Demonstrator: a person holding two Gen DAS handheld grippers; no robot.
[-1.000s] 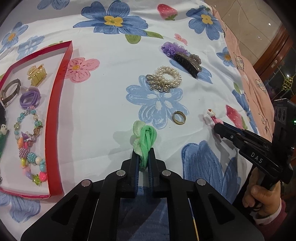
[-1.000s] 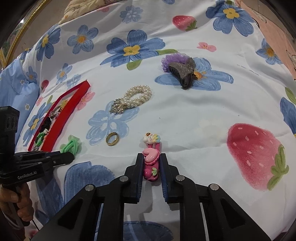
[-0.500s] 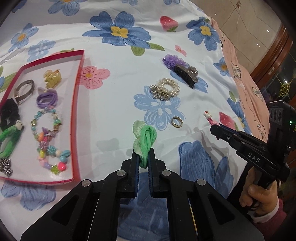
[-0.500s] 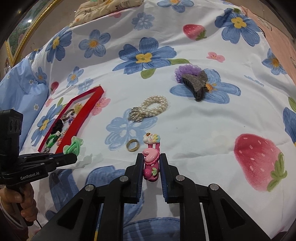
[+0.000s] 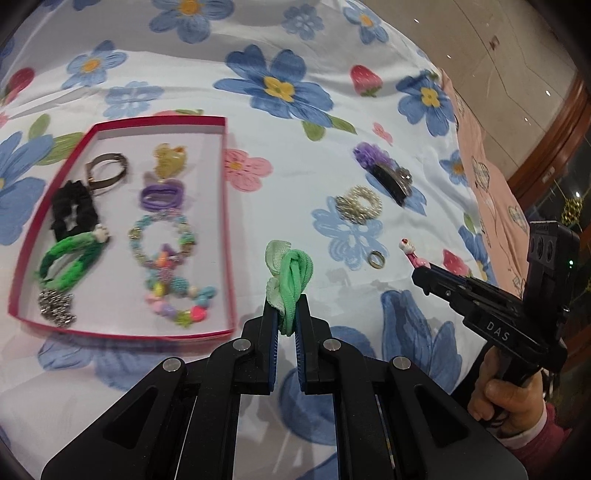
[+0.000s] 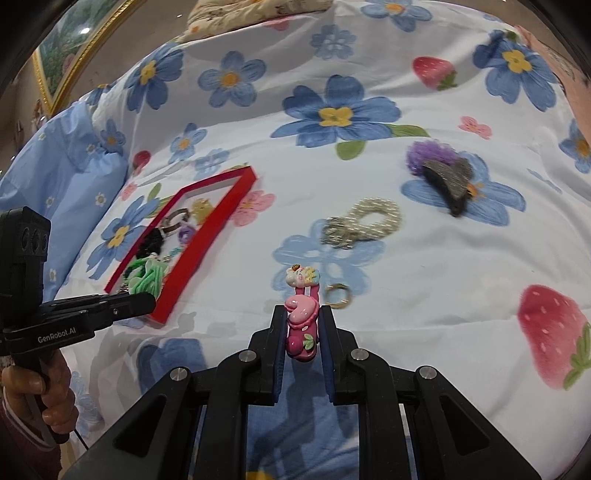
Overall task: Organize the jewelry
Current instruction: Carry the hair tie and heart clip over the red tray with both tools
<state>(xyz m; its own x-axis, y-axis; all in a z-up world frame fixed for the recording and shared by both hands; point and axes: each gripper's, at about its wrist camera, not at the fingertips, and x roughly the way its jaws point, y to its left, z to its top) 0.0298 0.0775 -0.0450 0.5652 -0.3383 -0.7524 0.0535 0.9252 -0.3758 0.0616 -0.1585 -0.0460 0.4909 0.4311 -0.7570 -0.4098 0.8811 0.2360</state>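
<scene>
- A bed covered by a white bedsheet [image 5: 295,155] printed with large blue flowers, small pink flowers and red strawberries fills most of both views.
- A light blue pillow [image 6: 62,177] with small flowers lies at the left in the right wrist view; a cream patterned cushion [image 6: 258,9] sits at the top edge.
- A pink patterned cloth [image 5: 491,192] hangs along the bed's right side.
- A glossy beige tiled floor [image 5: 498,55] reflects small ceiling lights.
- Dark wooden furniture [image 5: 554,147] stands at the right.
- A gold-framed picture [image 6: 70,55] hangs at upper left.

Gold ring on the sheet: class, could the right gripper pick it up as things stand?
Probably not yet. The right gripper is shut on the pink clip, so its jaws are full, though the gold ring lies unobstructed just beyond.
</scene>
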